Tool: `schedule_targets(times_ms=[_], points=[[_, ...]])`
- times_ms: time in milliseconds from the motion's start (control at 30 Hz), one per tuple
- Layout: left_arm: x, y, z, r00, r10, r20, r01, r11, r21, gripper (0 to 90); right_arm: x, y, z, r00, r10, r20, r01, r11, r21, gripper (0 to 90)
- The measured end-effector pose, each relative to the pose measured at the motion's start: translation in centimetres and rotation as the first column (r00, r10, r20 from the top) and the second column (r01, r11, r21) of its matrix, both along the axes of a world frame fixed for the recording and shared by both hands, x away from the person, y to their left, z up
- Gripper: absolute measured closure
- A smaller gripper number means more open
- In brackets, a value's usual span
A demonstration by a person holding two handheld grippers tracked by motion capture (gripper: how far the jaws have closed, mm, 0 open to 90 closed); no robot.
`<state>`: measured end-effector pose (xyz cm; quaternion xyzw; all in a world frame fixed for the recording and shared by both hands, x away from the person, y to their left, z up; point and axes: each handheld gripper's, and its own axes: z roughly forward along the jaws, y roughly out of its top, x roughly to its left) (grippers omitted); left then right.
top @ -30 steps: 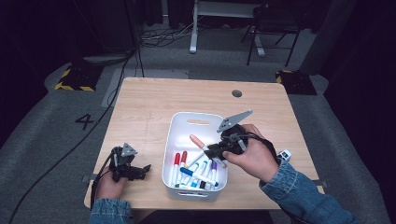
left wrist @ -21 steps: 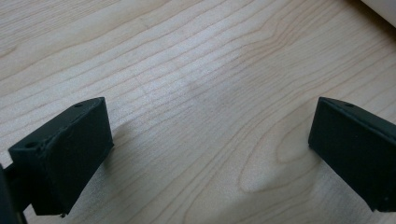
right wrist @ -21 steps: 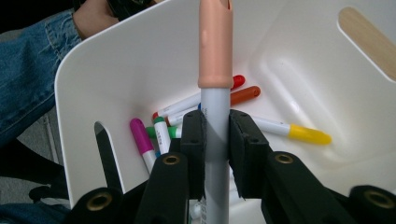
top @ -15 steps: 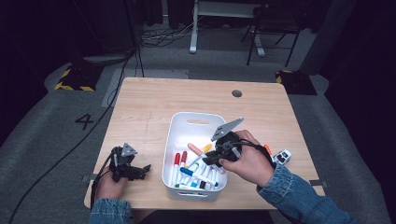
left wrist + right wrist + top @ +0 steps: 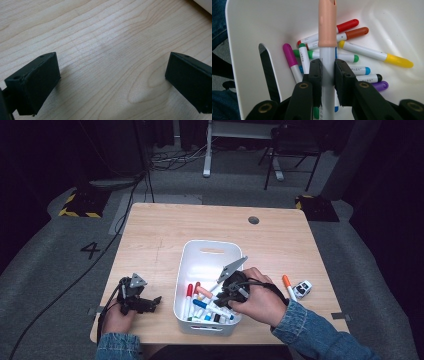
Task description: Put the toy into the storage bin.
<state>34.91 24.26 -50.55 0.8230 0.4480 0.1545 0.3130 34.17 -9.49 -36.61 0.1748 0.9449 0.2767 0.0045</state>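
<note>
We hold a peach-capped marker over the white bin.
Our right gripper clamps it above the markers inside; our left gripper gapes empty beside the bin.

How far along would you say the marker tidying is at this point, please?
Done: many markers lie in the white bin. In hand: the right tool grips a peach-capped marker over the bin. Left: an orange-capped marker lies on the table.
</note>
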Motion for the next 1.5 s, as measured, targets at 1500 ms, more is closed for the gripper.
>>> schedule_targets(times_ms=[1500], points=[[0.0,0.0,0.0,1.0,-0.001,0.0,0.001,1.0,0.0,0.0,3.2,-12.0,2.8,0.9327,-0.359,0.037,0.35,0.925,0.146,61.3]])
